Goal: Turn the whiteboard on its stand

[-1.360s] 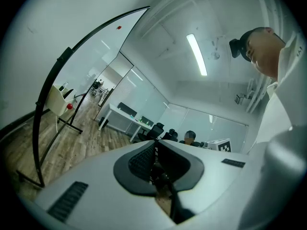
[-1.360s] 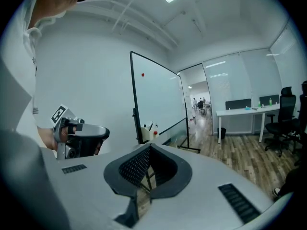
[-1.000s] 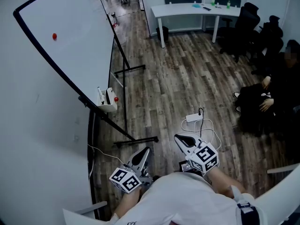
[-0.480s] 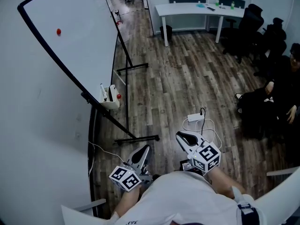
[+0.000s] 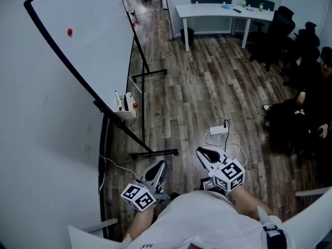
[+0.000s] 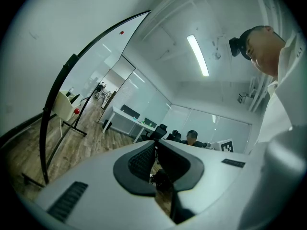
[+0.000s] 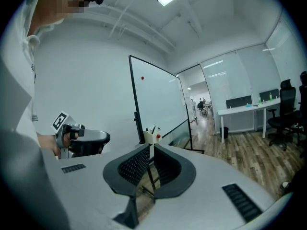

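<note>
Whiteboard [image 5: 88,40] is seen at the left of the head view, close beside the wall [image 5: 36,139]. It is carried on a black stand [image 5: 153,153] whose feet rest on the wooden floor [image 5: 207,82]. A red magnet [image 5: 69,31] is stuck high on its white face, and a small tray [image 5: 124,110] with markers is fixed at its lower edge.

The left tongs [image 5: 161,165] are held low in front of the person with their jaws pressed together, and nothing is gripped between them. The right tongs [image 5: 199,150] are likewise closed and empty. Both are kept well apart from the whiteboard and its stand.

A power strip [image 5: 218,130] with a white cable is laid on the floor just beyond the right tongs. A white tabletop [image 5: 223,10] is placed at the far end of the room.
</note>
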Motion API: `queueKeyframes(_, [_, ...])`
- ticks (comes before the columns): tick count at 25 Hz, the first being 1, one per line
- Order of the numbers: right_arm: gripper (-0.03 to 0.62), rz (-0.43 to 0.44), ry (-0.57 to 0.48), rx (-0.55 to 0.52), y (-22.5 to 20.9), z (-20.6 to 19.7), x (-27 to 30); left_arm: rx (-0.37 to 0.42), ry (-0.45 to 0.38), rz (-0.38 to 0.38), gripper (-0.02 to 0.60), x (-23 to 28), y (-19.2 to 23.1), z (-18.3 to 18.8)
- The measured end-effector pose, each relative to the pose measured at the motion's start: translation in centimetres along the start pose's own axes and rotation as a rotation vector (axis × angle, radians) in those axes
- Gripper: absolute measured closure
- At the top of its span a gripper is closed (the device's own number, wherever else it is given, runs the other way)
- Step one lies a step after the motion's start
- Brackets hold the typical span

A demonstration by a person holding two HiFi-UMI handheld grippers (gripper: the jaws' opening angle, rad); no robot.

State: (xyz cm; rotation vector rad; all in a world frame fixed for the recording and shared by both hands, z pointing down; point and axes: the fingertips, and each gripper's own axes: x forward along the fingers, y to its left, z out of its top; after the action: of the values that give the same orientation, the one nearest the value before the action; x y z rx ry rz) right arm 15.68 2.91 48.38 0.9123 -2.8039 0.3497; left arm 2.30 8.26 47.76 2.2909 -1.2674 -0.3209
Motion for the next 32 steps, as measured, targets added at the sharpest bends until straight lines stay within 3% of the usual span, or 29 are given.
queueKeyframes(9, [0.563, 0.014, 0.020, -0.013, 2.3, -0.4, 2.0, 0.023, -0.007, 0.051, 0.557, -2.4, 2.7, 0.9])
queueKeyframes(32, [0.531, 0.010, 0.042, -0.023, 9.8, -1.0, 8.2, 0.044, 0.010, 0.011, 0.514, -8.2, 8.3, 3.0])
